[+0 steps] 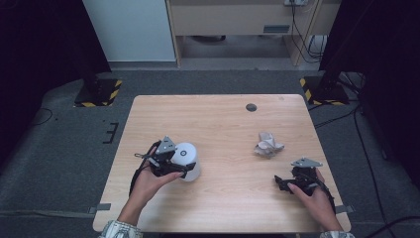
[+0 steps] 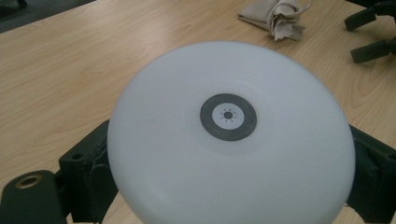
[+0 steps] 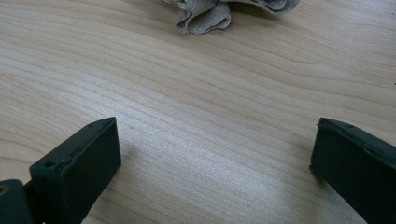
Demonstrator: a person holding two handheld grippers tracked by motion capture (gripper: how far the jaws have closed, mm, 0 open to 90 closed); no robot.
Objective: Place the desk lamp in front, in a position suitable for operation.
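The white, round-topped plastic lamp (image 1: 187, 159) with a grey ring button on top sits on the near-left part of the pale wooden worktop (image 1: 218, 124), and the left gripper (image 1: 174, 167) has it clamped, one black jaw pressed on each side of the body. In the left gripper view the lamp's dome (image 2: 229, 135) bulges up between both jaws. Over to the right lies a crumpled beige cloth (image 1: 268, 145), well apart from the lamp. Just nearer than it, the right gripper (image 1: 283, 182) rests low over bare wood, jaws spread wide, nothing between them.
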